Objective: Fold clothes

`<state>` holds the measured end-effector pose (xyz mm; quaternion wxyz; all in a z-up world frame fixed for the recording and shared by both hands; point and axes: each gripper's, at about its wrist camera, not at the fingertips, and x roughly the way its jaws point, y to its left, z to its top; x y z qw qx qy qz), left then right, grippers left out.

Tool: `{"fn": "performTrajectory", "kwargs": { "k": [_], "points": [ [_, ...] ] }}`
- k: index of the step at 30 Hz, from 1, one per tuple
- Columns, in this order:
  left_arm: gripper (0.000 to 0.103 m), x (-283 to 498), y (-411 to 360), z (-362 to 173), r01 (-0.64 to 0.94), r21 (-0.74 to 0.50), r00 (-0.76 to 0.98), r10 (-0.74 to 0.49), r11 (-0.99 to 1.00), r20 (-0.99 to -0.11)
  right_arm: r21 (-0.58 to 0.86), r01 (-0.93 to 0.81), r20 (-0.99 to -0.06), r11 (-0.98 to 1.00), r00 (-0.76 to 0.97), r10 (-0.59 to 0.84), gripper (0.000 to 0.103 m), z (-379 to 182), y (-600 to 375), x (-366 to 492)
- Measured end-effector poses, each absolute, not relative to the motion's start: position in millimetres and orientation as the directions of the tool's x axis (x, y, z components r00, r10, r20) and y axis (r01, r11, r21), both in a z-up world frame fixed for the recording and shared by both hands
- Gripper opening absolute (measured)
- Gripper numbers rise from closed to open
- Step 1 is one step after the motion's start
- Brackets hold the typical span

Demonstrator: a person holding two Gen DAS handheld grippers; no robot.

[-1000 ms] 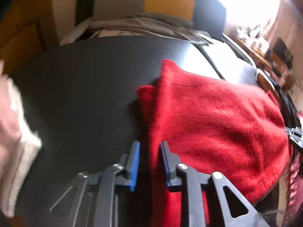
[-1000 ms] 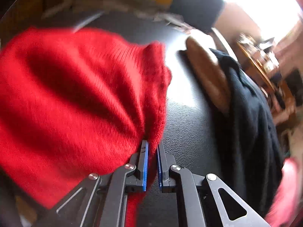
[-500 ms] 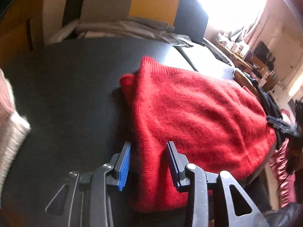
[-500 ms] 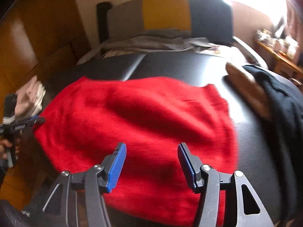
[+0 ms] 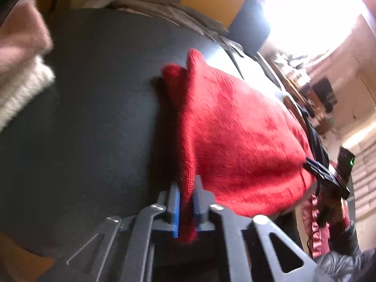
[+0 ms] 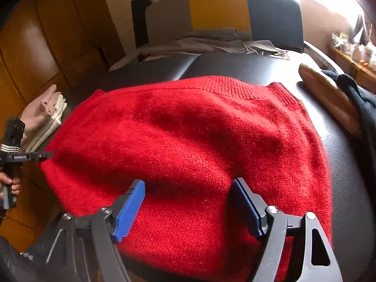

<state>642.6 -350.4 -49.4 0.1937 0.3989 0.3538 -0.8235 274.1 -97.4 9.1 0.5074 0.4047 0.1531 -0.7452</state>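
On the black padded table (image 6: 239, 64) a red knitted sweater (image 6: 188, 141) is seen lying folded, its ribbed edge turned toward the table's far side. At the sweater's near left edge, the left gripper (image 5: 186, 202) is recorded with its blue pads (image 5: 175, 208) drawn in narrow, a fold of the red knit pinched between them; the jaws have just been closing. Over the sweater's near right part, the right gripper (image 6: 188, 208) is noted with blue pads (image 6: 129, 209) spread wide; the jaws have just been opening, and the pads are not seen to press the knit below them. Left of the sweater, at the table's edge, a stack of pale folded clothes (image 6: 45, 115) is observed. Right of the sweater, a brown object (image 6: 329, 98) and a dark garment (image 6: 362, 101) are seen on the table, just apart from the red knit. Beyond the table's far edge, grey cloth (image 6: 199, 42) is noted, lying before a chair back (image 6: 221, 9).
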Motion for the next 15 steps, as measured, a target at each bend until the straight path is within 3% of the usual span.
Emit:
{"fn": "performTrajectory", "kwargs": {
  "k": [3,6,10,15],
  "points": [
    [0.022,647.8,-355.2,-18.6,0.628,-0.424,-0.650,-0.142,-0.652,-0.746,0.250,0.874,-0.746,-0.417,-0.101,-0.658,0.079,17.5,-95.3,271.9],
    [0.027,627.2,-350.8,4.8,0.579,-0.450,-0.717,-0.162,-0.680,-0.678,0.297,0.873,-0.706,-0.388,-0.072,-0.704,0.079,35.3,-93.9,262.2],
    [0.027,559.8,-334.5,5.3,0.516,-0.371,-0.715,-0.150,-0.772,-0.682,0.248,0.875,-0.699,-0.415,-0.135,-0.702,0.079,45.8,-109.8,231.8],
    [0.028,511.1,-332.9,-30.4,0.512,-0.312,-0.661,-0.135,-0.801,-0.738,0.269,0.842,-0.711,-0.467,-0.154,-0.687,0.081,35.0,-134.4,187.0]
  ]
}}
